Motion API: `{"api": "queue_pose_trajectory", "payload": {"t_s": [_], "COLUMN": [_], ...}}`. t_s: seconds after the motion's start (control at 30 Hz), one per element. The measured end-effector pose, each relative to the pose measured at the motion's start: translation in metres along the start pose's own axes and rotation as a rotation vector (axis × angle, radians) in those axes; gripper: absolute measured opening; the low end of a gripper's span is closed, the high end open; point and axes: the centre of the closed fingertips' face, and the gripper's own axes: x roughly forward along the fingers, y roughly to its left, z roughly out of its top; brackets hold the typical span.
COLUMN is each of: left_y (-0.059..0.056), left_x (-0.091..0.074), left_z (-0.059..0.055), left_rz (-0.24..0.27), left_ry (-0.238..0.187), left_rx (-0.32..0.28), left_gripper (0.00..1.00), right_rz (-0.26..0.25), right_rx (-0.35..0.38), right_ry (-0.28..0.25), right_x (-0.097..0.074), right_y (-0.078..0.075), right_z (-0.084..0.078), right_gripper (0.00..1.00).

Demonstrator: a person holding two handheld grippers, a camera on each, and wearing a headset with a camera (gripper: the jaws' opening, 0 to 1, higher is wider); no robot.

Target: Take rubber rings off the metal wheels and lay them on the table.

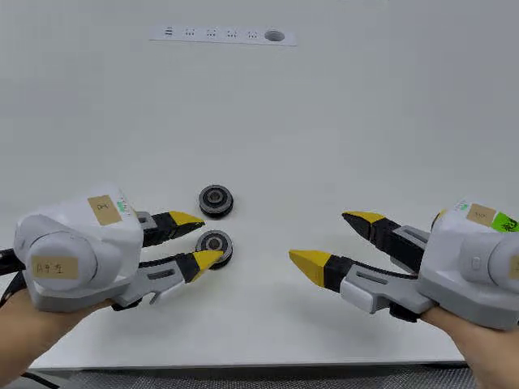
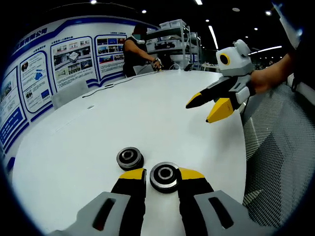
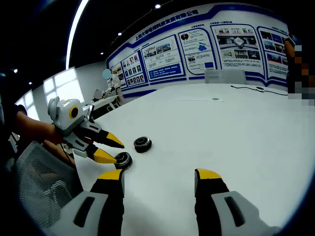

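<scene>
With my left gripper [image 1: 197,240] parted around the near wheel [image 1: 216,246] on the counter [image 1: 324,146] and my right gripper [image 1: 334,241] gaping well aside, I fear an off-centre squeeze could skid the wheel away.

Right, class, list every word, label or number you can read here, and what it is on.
Tan stickers on left gripper: handwriting too small to read.
Tan label and green label on right gripper: unreadable.
Wall posters: blurred.
Nothing quotable.
</scene>
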Motion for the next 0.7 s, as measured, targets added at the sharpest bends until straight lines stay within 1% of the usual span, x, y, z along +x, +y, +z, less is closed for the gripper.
{"api": "queue_pose_trajectory", "payload": {"t_s": [0.13,0.27,0.6,0.7], "left_y": [-0.0013,-0.0019,-0.004,-0.0051], "left_x": [0.0017,0.0035,0.0047,0.0048], "left_z": [0.0001,0.0011,-0.0011,-0.0028], "left_rz": [-0.007,-0.013,-0.026,-0.03], "left_ry": [0.0,-0.006,-0.001,0.007], "left_rx": [-0.001,-0.014,-0.018,-0.014], "left_gripper": [0.23,0.21,0.17,0.16], "right_rz": [0.002,0.004,0.004,0.004], "right_rx": [0.003,0.01,0.018,0.017], "right_ry": [0.002,0.001,0.0,0.001], "right_x": [0.0008,0.0006,0.0004,0.0006], "right_y": [0.0002,0.0008,0.0,-0.0002], "right_z": [-0.0009,-0.0011,-0.0017,-0.0019], "right_gripper": [0.58,0.58,0.58,0.58]}}
